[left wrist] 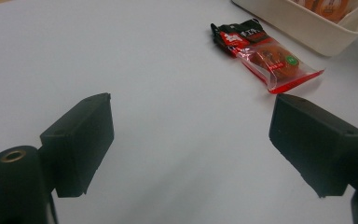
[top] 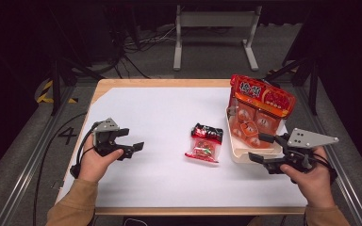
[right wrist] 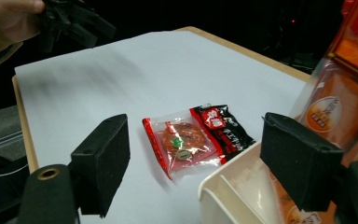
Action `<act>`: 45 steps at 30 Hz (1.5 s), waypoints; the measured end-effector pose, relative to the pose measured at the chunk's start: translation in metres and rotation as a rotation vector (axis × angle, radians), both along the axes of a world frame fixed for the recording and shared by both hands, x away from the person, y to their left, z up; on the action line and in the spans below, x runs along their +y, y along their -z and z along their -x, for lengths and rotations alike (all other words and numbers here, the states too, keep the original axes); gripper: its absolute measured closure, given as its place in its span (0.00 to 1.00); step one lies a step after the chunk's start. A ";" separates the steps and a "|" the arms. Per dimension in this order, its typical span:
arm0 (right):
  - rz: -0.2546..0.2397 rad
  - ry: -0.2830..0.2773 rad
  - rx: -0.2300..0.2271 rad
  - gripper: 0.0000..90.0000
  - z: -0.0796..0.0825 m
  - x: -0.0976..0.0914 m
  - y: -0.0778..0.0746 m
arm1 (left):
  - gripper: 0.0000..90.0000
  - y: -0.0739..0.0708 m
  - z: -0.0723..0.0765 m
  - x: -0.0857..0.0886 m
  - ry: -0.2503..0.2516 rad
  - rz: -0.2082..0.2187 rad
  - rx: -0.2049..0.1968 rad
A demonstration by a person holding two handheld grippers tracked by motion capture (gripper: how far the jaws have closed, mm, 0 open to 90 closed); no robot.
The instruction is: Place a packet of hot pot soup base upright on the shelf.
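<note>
Right gripper (top: pixel 263 148): jaws wide apart, empty, beside white tray (top: pixel 238 153). Left gripper (top: pixel 133 141): apart, empty. Snack packet (top: pixel 204 143): red-black, flat on table (top: pixel 155 113).

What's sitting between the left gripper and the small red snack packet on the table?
Nothing: in the high view, bare white table runs from the left gripper to the snack packet.

Left gripper (top: pixel 133 149) held low in the left hand (top: pixel 95 161), well left of the snack packet (top: pixel 205 143), jaws wide apart and empty. Right gripper (top: pixel 260 148) held in the right hand (top: pixel 311 178), right of that packet, jaws spread, nothing between.
</note>
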State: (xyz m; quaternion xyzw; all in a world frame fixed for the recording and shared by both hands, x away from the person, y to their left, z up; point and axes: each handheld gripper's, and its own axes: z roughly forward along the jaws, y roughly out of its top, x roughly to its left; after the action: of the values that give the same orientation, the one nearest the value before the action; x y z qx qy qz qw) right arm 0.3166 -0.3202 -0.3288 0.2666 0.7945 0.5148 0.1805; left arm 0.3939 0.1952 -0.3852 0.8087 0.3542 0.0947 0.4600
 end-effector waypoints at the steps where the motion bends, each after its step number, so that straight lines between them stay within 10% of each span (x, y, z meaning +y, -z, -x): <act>1: 0.003 -0.002 0.000 0.27 0.000 0.001 0.001 | 0.17 0.000 0.000 0.000 0.001 -0.001 -0.002; 14: -0.002 -0.019 -0.006 0.27 -0.005 0.006 0.005 | 0.15 0.003 -0.008 -0.028 0.052 0.034 -0.057; 45: -0.010 -0.058 -0.023 0.27 -0.007 0.015 0.008 | 0.17 0.009 -0.055 -0.113 0.117 0.073 -0.003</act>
State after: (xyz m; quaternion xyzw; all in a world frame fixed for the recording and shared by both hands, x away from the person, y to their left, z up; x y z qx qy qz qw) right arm 0.3238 -0.3050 -0.3367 0.2383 0.7973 0.5269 0.1731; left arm 0.4492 0.0818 -0.3939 0.8107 0.3085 0.0561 0.4945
